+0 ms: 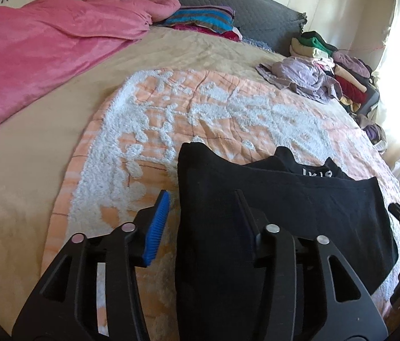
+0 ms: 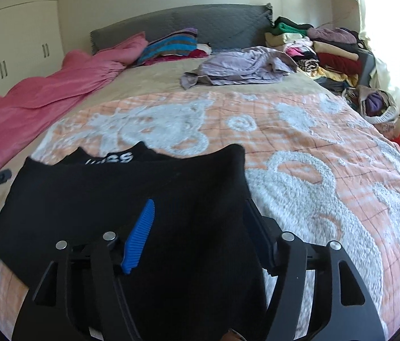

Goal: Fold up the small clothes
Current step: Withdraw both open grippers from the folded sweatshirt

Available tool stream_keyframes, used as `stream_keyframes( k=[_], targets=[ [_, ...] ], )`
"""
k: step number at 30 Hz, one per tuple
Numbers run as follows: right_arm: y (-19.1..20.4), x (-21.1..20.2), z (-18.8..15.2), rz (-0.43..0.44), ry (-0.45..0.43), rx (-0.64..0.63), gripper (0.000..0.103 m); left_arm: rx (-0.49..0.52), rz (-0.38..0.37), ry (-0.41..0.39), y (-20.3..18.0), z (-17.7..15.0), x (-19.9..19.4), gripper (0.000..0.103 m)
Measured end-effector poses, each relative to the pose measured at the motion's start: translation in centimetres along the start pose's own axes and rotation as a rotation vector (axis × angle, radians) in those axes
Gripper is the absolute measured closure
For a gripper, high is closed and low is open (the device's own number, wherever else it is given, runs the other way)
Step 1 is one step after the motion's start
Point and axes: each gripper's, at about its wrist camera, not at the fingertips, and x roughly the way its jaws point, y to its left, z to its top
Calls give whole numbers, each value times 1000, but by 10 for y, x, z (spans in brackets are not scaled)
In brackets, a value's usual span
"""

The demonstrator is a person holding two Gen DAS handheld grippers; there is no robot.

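black garment on quilt, both grippers apart

- garment (image 1: 270,199): black, folded, white lettering at far edge; flat on orange-and-white quilt (image 1: 228,108), near edge of bed (image 1: 29,170).
- left gripper (image 1: 202,213): jaws parted, pressing nothing; garment's left edge between fingers, blue pad (image 1: 157,224) over quilt.
- right gripper (image 2: 200,221): jaws wide, gripping nothing; garment's right part between fingers, blue pad (image 2: 140,236) over the cloth.
- pink blanket (image 1: 43,56): bunched at far left.
- lilac cloth (image 2: 242,65): crumpled beyond quilt.
- clothes pile (image 2: 327,54): stacked at far right by headboard (image 2: 200,20).
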Motion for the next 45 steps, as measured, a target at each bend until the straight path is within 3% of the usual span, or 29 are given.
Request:
stream_keyframes(
  k=[12,20,24,29,40,42,45],
  targets=[
    [12,-24,-29,35,43,-37,38,-19,4,-31,-8,-12,-23,45],
    [20,-32,-47,55,68,-52,38,21,-2,-35,-22,-37,-37,41],
    [20,-32,-55,53,88,-36,38,20,-43,23,-29,-58,-37,40],
    [21,-29,-65,38,120,-31,38,60,-41,102,-41,-82,-33,40],
    [15,-38,-72,31,119,4,38,93,-9,115,-45,-96,-35,38],
    [15,-42,-72,30,114,7,24,87,-13,112,-44,-97,-37,35],
    [16,-49,-72,29,100,6,22,62,-22,115,-39,-98,-39,27]
  ],
)
